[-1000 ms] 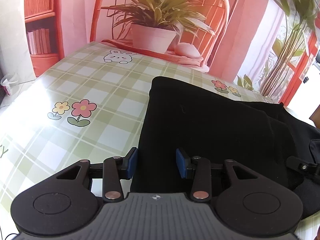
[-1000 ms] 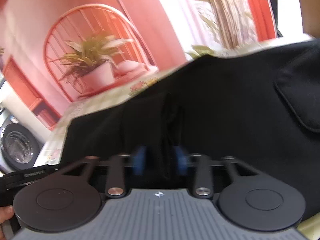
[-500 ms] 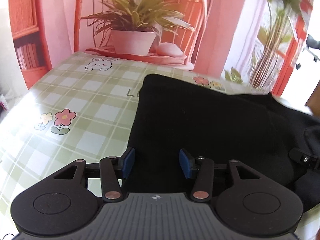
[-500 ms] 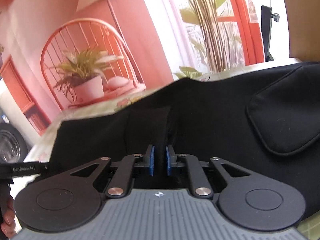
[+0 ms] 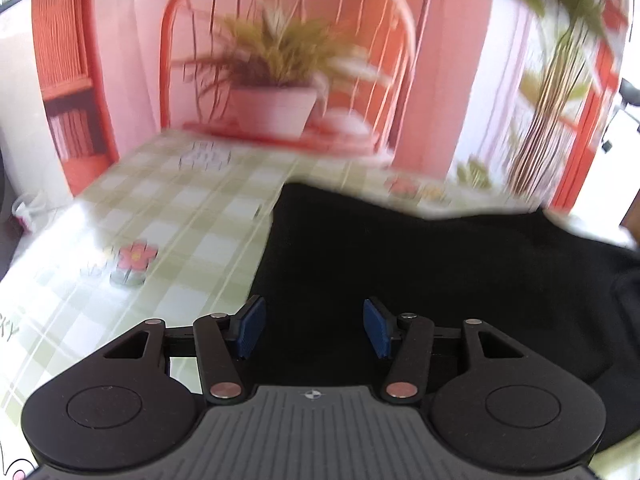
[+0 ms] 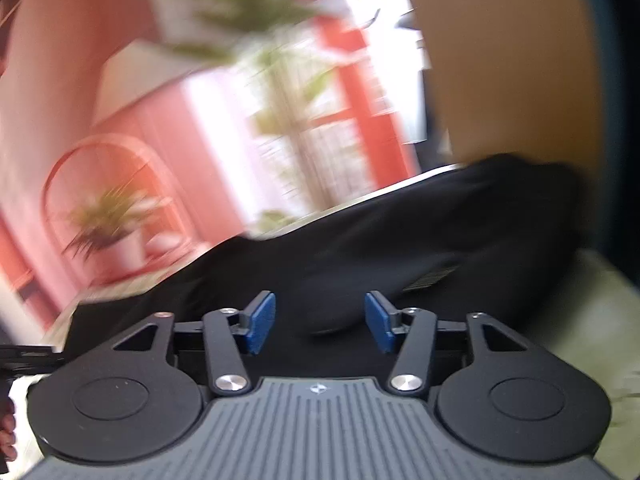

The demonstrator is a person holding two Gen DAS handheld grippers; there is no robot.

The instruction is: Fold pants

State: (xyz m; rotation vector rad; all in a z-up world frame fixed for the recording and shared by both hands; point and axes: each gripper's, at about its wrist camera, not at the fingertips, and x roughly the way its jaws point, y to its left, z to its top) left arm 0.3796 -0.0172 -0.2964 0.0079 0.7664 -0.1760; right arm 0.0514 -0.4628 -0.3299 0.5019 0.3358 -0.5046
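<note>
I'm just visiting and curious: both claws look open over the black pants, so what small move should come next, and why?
Probably lower the left claw onto the near edge of the pants and close it. Both it and the right claw are open and hold nothing, and the pants lie on the table, so another fold needs a fresh grip.

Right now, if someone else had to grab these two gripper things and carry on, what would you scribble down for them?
Left gripper: open, holding nothing, just above the near edge of the black pants.
Right gripper: open, holding nothing, also over the pants.
Pants: lying in a dark heap on the checked table, near its right side. Both views are blurred, so the creases are hard to read.
Done: the pants look at least partly folded over; how far, I cannot tell.
Left: check the fold, square up the edges, and fold again if needed.
</note>
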